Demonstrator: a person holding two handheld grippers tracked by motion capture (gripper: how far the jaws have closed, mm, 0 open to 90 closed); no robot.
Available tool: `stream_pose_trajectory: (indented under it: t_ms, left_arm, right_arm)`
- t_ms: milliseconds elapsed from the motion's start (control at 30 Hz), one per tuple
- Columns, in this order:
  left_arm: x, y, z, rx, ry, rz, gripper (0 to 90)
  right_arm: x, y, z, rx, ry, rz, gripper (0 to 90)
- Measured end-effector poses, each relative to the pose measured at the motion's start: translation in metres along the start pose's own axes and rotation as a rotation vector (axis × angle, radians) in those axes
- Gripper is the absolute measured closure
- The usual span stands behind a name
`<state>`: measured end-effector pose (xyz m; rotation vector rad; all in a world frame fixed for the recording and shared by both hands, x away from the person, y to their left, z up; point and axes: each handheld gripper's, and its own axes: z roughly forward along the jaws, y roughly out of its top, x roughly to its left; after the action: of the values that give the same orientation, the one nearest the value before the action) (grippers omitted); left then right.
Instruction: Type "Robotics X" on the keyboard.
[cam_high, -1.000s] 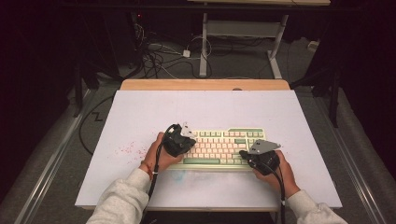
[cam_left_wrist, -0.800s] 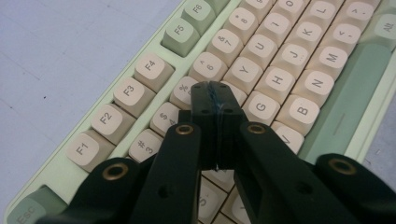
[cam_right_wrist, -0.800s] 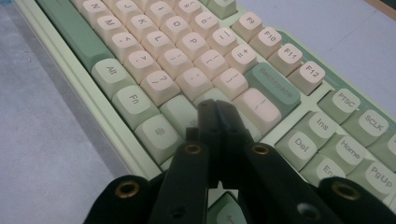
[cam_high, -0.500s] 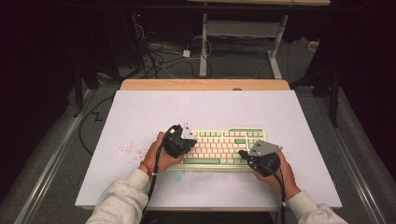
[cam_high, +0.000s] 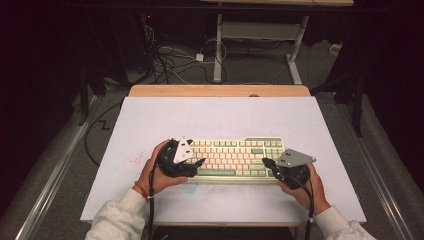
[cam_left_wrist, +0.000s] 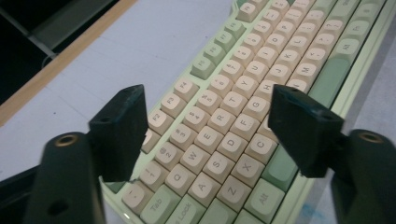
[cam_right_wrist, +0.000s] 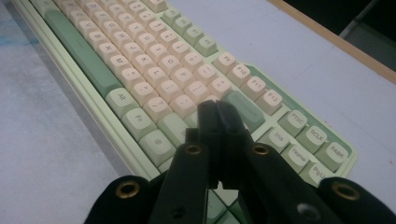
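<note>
White table (cam_high: 220, 120) is the biggest thing, wooden strip along its far edge, dark floor with cables (cam_high: 170, 60) beyond that edge. Faint reddish smudges (cam_high: 132, 161) on the tabletop left of the keyboard.

Keyboard (cam_high: 235, 159), pale green case with cream and green keys, lies flat on the near half of the table, long side running left to right, roughly centred.

Left hand (cam_high: 157, 172) at the keyboard's left end holding the left gripper (cam_high: 200, 162), which lies across the left-end keys, tip pointing toward the keyboard's middle. In the left gripper view the left gripper (cam_left_wrist: 210, 123) has jaws spread wide, just been opening, nothing between the pads. Keyboard (cam_left_wrist: 243, 107) sits under and beyond the gap; letter rows show between the two jaws. Cannot tell if the jaw tips touch the keys.

Right hand (cam_high: 305, 187) at the keyboard's right end holding the right gripper (cam_high: 266, 163), tip at the near right corner of the keyboard, pointing left. In the right gripper view the right gripper (cam_right_wrist: 217, 112) has jaws pressed together, nothing pinched. Tip hangs over the right-hand keys of the keyboard (cam_right_wrist: 154, 70), near the green keys left of the Ins and Home cluster; contact unclear.

White sleeves (cam_high: 117, 220) come in from the near table edge.
</note>
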<state>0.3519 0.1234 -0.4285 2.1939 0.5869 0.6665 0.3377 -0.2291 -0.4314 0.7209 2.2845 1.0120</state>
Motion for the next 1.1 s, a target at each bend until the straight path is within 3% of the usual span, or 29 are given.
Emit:
stream_pose_trajectory:
  t_ms: [133,367,567,733,1100]
  left_arm:
    - [-0.004,-0.011,-0.008,0.004,0.03,0.011,19.0]
    - [-0.006,-0.034,-0.021,0.006,0.049,-0.022,16.7]
    - [-0.01,-0.052,-0.029,0.056,0.066,-0.001,17.0]
    - [-0.009,-0.062,-0.038,0.041,0.082,-0.03,17.0]
    - [-0.013,-0.076,-0.043,0.06,0.067,-0.044,17.0]
  right_arm:
    - [-0.002,0.0,-0.004,-0.006,-0.005,0.006,90.0]
    - [-0.003,0.002,-0.007,-0.016,-0.008,0.006,90.0]
    - [-0.004,0.006,-0.008,-0.023,-0.01,0.008,90.0]
    - [-0.005,0.011,-0.004,-0.031,-0.01,0.012,90.0]
    - [-0.009,0.021,0.012,-0.021,-0.014,0.013,90.0]
